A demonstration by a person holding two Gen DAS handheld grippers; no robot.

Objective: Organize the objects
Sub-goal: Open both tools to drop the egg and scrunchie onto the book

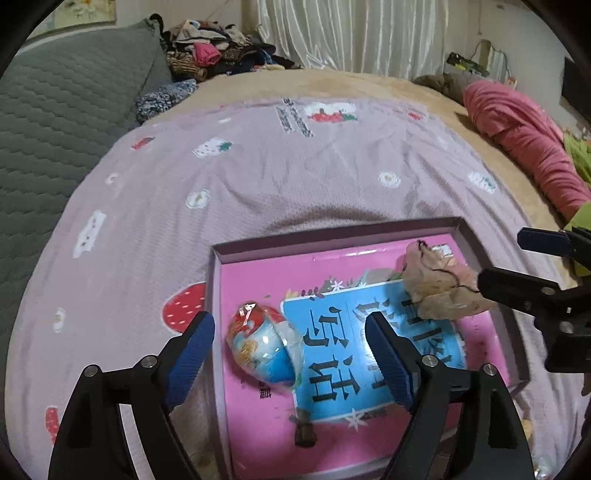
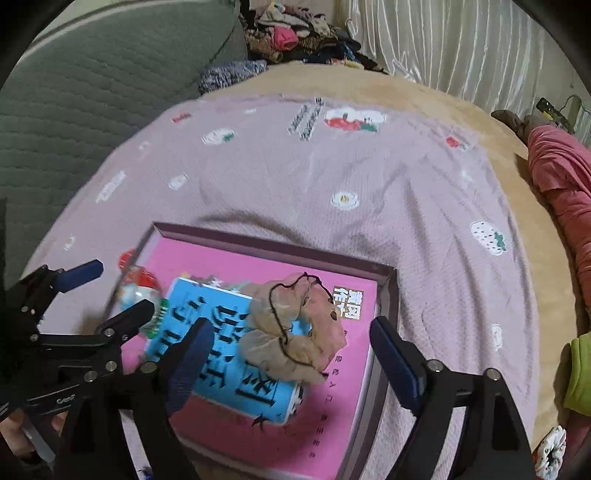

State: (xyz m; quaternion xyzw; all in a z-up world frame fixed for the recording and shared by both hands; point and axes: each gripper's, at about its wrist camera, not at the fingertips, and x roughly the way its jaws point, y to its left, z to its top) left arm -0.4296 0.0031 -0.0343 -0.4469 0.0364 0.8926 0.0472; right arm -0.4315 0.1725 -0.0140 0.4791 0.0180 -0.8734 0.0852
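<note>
Lying crosswise in tray [image 1: 476,240]: toy egg [image 1: 258,343]

Place: a lived-in home bedroom.
Bed: wide tan mattress cover [image 1: 369,83] under a lilac strawberry-print blanket [image 1: 295,166].
Headboard: grey quilted padding [image 1: 55,110].
Clutter: heap of mixed clothes [image 1: 218,48].
Window side: white pleated curtains [image 1: 351,33].

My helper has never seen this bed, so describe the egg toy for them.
On the lilac strawberry-print blanket lies a shallow pink box. At its left edge rests the foil-wrapped red, white and blue plastic egg, glossy and rounded, unlike the crumpled beige cloth opposite.
</note>
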